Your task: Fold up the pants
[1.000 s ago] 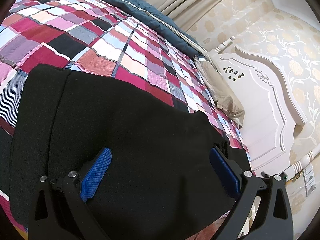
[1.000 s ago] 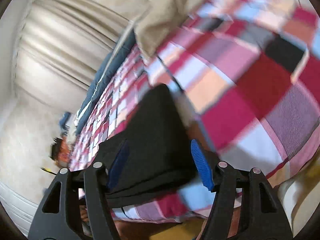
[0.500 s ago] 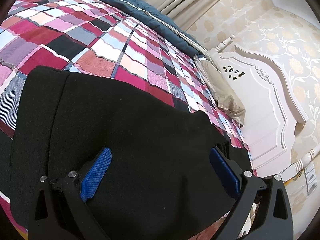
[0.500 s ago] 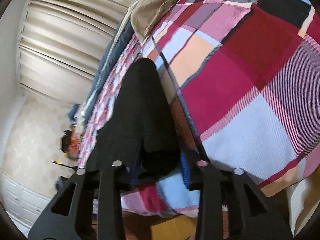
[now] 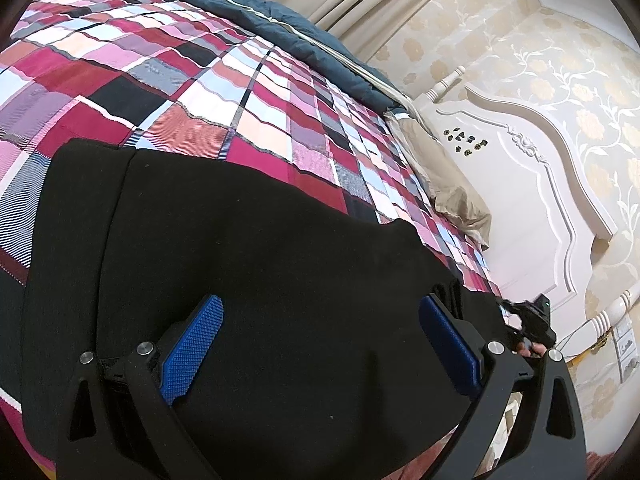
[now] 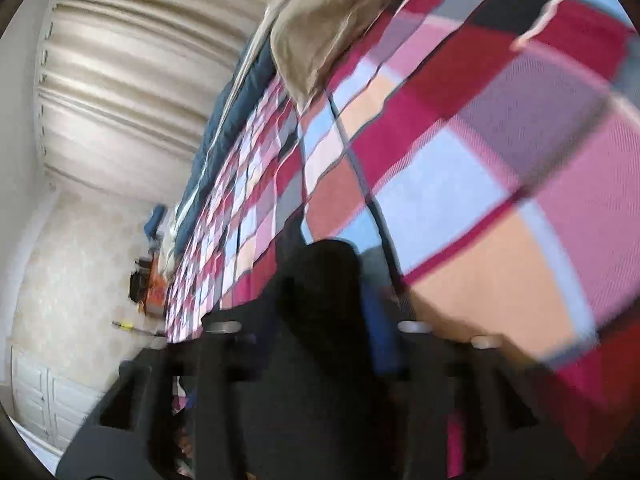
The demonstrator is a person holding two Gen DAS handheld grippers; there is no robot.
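Black pants (image 5: pixel 256 264) lie flat on the plaid bed (image 5: pixel 208 80), partly folded; left gripper (image 5: pixel 320 344) fingers wide apart, empty; right gripper (image 6: pixel 326 320) just closing, pinching one end (final fold remaining, I judge).

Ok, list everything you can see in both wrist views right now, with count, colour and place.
pants: one, black, flat on the bedspread, near edge
bedspread: one, red, pink, blue and white checks, covers the bed
quilt: one, dark blue, along the far side
pillow: one, beige, at the headboard
headboard: one, white, carved, right of the bed
curtain: one, cream, beyond the bed
wallpaper: cream with gold flowers
left gripper: black, blue pads, open over the pants
right gripper: black, blue pads, blurred, jaws just closing on a pants fold
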